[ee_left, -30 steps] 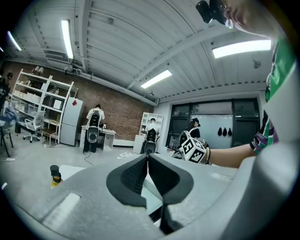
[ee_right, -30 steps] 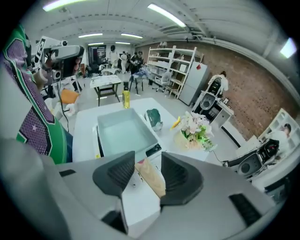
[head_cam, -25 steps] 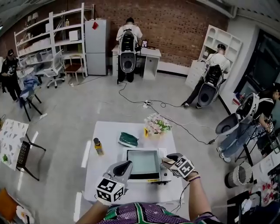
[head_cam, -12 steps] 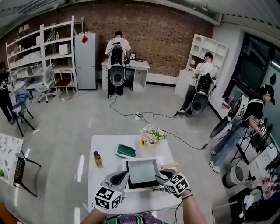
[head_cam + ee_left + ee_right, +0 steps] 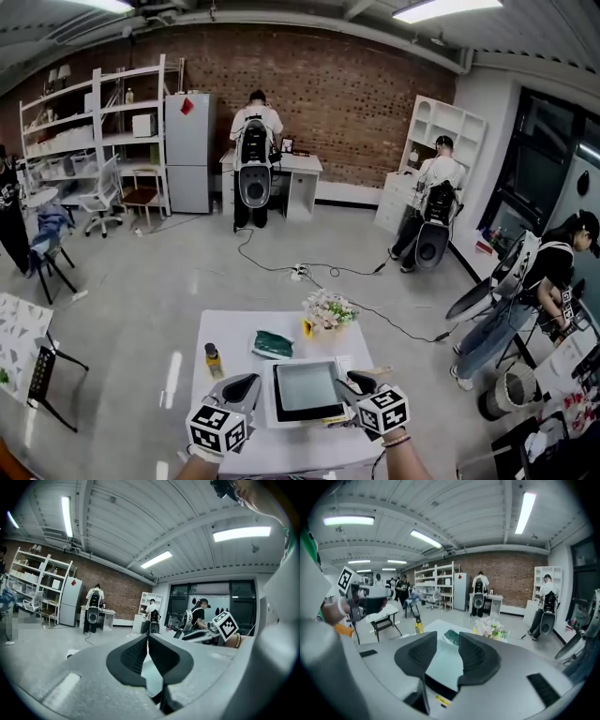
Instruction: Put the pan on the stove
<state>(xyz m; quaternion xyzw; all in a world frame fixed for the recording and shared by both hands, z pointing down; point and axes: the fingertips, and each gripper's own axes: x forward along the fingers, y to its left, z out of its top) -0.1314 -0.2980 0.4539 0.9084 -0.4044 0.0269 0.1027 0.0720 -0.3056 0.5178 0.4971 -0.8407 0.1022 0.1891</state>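
A square stove (image 5: pixel 307 390) with a pale glass top lies on the white table (image 5: pixel 225 328), near its front edge. No pan is clearly in view; a dark green object (image 5: pixel 273 343) lies behind the stove. My left gripper (image 5: pixel 246 382) hovers at the stove's left side, its jaws shut and empty (image 5: pixel 147 638). At the stove's right side is my right gripper (image 5: pixel 354 382). Its jaws have just been closing a little but stand open (image 5: pixel 447 641) with nothing between them; the stove (image 5: pixel 443 665) and the green object (image 5: pixel 452 636) show through the gap.
A yellow bottle (image 5: pixel 213 360) stands left of the stove, and a flower bunch (image 5: pixel 327 309) stands at the table's far edge. Several people work at desks by the brick wall and at the right. A cable (image 5: pixel 394 323) runs over the floor beyond the table.
The view has pulled back, so the table looks smaller and lower. Both grippers have drawn back toward the table's near edge. The right one has risen from the stove's right edge and rolled.
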